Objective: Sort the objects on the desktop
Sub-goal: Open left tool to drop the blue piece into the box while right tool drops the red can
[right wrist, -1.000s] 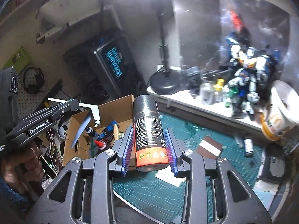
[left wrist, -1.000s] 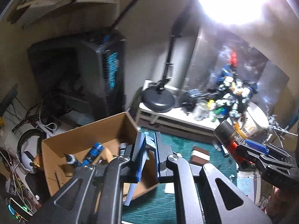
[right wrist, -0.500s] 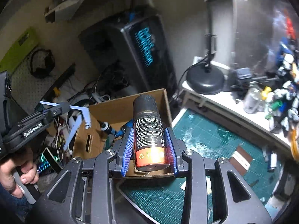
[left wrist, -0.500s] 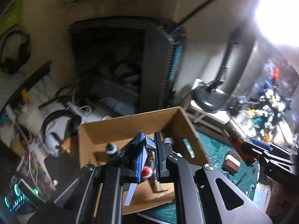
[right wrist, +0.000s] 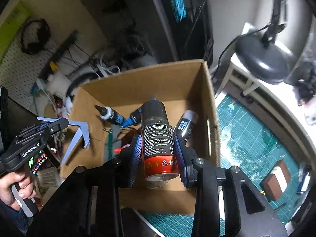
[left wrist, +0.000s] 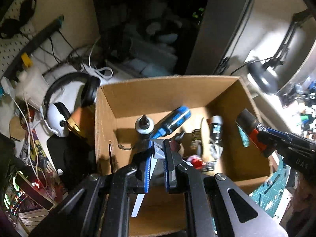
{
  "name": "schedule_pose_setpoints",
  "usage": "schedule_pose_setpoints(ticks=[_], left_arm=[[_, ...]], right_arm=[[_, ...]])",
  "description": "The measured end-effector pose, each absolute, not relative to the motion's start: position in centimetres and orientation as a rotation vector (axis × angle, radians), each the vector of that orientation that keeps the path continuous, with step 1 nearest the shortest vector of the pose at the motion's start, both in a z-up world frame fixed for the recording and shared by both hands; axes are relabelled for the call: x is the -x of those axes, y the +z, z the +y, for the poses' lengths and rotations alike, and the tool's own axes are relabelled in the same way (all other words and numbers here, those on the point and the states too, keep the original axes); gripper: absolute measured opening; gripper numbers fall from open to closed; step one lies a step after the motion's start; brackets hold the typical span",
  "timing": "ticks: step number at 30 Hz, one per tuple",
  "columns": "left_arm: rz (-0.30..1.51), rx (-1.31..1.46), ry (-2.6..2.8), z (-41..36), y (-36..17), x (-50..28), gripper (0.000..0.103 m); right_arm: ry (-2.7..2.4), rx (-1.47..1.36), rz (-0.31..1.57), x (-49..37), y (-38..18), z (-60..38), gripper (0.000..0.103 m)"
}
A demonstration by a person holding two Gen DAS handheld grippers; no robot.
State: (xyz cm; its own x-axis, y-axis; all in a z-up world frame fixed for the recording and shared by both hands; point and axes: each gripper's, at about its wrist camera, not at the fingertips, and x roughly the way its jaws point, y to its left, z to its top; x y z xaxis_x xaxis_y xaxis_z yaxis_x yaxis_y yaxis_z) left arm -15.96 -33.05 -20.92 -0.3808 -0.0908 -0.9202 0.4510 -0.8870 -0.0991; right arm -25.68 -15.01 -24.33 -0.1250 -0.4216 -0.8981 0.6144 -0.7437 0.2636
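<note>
Cluttered desk, spray can clamped in right hand-held gripper over cardboard box

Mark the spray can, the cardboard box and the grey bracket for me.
spray can [right wrist: 157, 138], right wrist view, on its printed black label.
cardboard box [right wrist: 142, 83], right wrist view, on the inner face of its far wall.
grey bracket [right wrist: 78, 136], right wrist view, on its long slanted arm.

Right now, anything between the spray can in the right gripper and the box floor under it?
Right wrist view: the spray can, clamped in the right gripper, hangs over the cardboard box. Just beyond it lie a blue-handled tool and a small white-capped bottle; directly underneath is hidden.
</note>
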Motion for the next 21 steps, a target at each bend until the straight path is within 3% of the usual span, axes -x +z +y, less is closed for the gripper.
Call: schedule_pose_setpoints(ticks=[21], left_arm=[[0.536,-1.853,-2.103,-36.9,-30.7,19.0,0.011]], right_arm=[[-1.78,-1.819,0.475,27.9,-35.1,-19.7,0.032]])
